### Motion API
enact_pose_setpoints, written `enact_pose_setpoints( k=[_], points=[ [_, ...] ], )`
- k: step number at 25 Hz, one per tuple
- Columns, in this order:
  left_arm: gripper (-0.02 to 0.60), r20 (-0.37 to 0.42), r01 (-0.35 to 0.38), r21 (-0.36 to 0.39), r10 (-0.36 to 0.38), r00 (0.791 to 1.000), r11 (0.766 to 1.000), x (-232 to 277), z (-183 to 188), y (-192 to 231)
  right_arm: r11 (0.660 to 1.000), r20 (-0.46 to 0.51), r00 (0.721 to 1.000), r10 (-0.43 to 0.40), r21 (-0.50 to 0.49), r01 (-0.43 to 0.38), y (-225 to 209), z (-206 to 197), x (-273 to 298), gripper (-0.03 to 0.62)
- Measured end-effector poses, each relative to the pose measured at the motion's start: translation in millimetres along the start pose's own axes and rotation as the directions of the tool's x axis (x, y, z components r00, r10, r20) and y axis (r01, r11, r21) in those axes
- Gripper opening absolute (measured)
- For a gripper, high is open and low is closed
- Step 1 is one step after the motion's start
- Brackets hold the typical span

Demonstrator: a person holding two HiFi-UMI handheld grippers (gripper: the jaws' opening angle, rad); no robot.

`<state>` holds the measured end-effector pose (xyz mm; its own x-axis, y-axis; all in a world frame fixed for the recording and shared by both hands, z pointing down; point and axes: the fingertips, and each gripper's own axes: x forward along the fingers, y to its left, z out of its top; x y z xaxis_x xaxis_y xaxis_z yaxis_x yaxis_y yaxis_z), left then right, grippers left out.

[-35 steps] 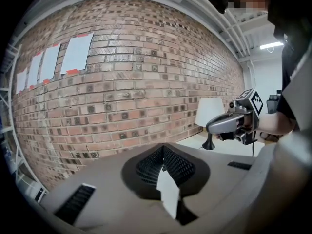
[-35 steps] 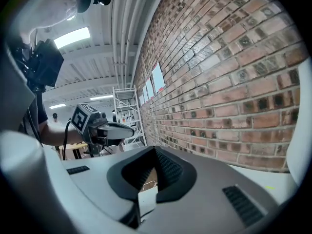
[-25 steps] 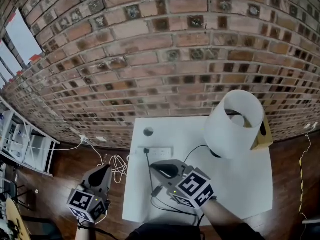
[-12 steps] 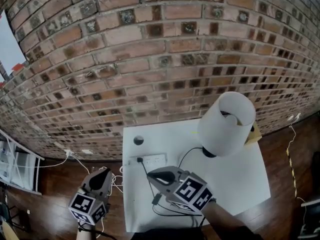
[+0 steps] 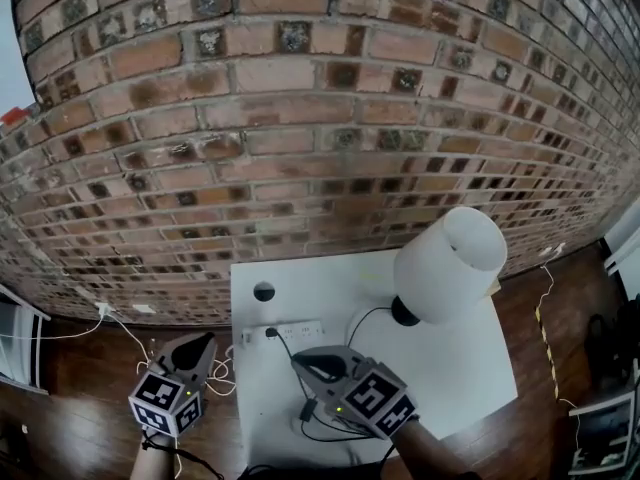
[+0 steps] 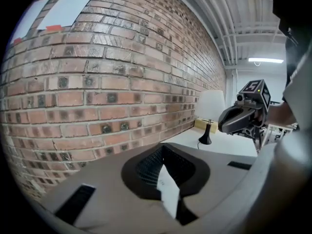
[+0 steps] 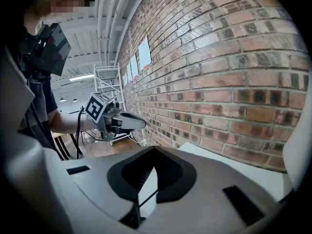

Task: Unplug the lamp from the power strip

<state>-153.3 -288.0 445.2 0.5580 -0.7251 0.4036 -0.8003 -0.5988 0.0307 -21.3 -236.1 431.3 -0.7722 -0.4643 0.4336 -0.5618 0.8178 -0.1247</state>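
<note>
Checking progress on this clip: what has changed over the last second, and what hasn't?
The left tool moved closer to the table's left edge; the right tool shifted only slightly above the cord. Nothing was grasped or released. The plug stays in the power strip, lamp unmoved.

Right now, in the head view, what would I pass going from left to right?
First the left hand-held gripper, then the power strip on the white table, then the lamp.
</note>
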Motion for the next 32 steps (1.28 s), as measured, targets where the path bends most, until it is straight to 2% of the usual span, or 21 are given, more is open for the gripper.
enact_pose_setpoints(
  k=[4,16,19,25,28,32],
  points=[
    [-0.002,-0.014,0.012,-0.007,-0.012,1.0,1.0,14,-5,5,1.0,-0.03,0.999,-0.009,-0.016,0.008,-11,0,5,0.002],
    [-0.002,-0.1,0.049,0.002,-0.049,0.994,0.999,63,-44,-4,0.991,-0.127,0.99,0.057,-0.113,-0.072,-33,-19,49,0.003],
    [-0.002,-0.122,0.062,0.002,-0.061,0.991,0.998,72,-54,-5,0.992,-0.134,0.989,0.058,-0.101,-0.072,-44,-25,55,0.005],
    [-0.002,-0.153,0.077,-0.035,-0.082,0.985,0.996,88,-70,-3,0.991,-0.223,0.974,0.036,-0.118,-0.064,-71,-53,62,0.011],
    [-0.002,-0.188,0.082,-0.025,-0.085,0.979,0.996,96,-81,-6,0.988,-0.263,0.963,0.054,-0.127,-0.09,-74,-70,73,0.014],
    [-0.002,-0.216,0.097,-0.058,-0.107,0.97,0.994,107,-90,-15,0.991,-0.279,0.957,0.078,-0.083,-0.105,-81,-89,94,0.014]
  ],
)
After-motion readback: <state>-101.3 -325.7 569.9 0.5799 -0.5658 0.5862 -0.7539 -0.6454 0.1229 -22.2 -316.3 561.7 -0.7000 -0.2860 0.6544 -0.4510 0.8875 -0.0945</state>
